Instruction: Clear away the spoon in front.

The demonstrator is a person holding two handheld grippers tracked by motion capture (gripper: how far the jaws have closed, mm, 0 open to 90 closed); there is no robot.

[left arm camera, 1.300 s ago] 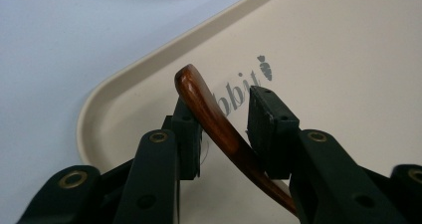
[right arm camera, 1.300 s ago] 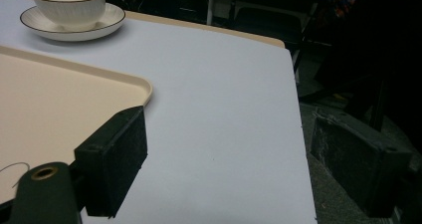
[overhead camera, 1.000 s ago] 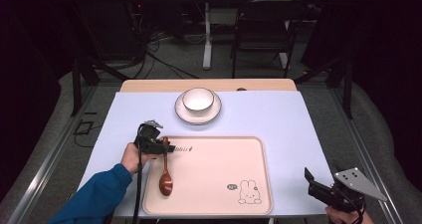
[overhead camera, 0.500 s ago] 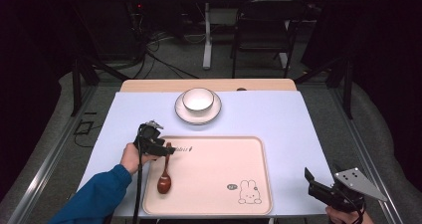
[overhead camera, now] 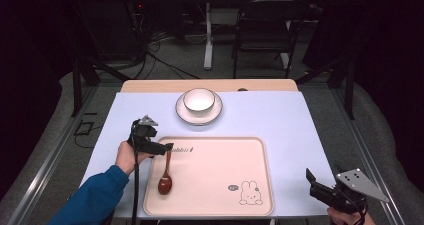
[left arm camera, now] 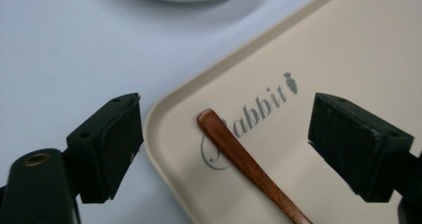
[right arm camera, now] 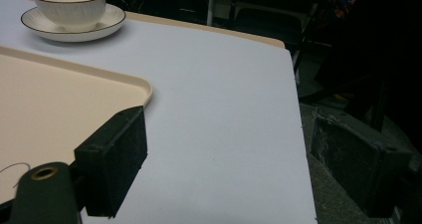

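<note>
The bench is carrying a pale blue cover. A cream tray is lying on its near half. A white bowl is sitting on a saucer beyond the tray. The left gripper is hovering over the tray's far left corner; its jaws have just been opening and are standing wide, nothing between the pads. The right gripper is resting off the bench's near right corner, jaws wide. The wooden spoon is lying flat in the tray's left part, handle tip beneath the left jaws, untouched.
</note>
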